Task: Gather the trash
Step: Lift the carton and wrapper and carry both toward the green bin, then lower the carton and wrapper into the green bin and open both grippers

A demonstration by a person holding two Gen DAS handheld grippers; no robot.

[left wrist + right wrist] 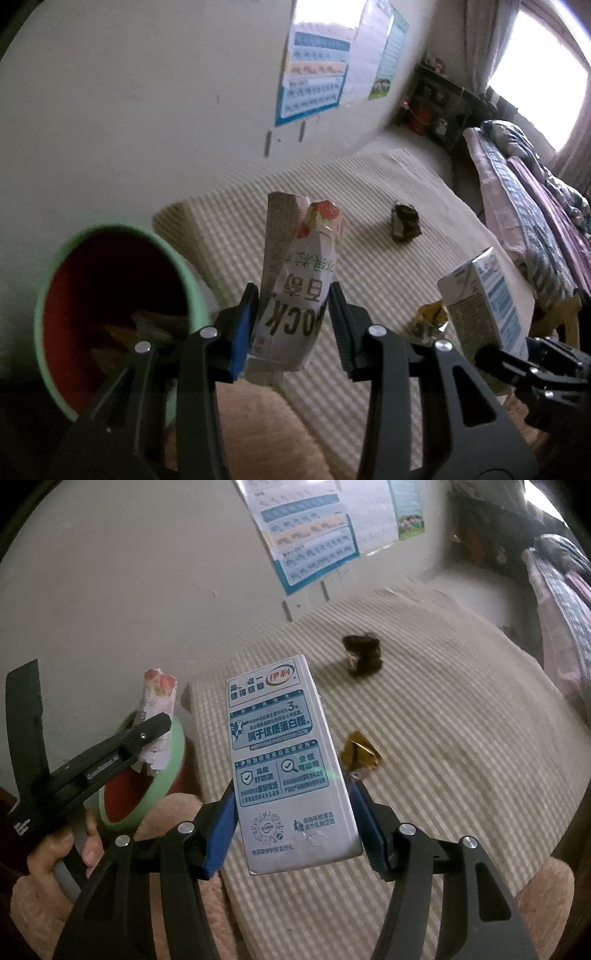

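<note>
Off the mat's [369,258] left edge, green bin [184,273] lies nearest the left gripper [291,317], clamped on an upright snack box [295,291]; right gripper [291,823] clamps the milk carton [288,760] upright.

A home bedroom: bedding [517,177], wall posters [314,74].
</note>
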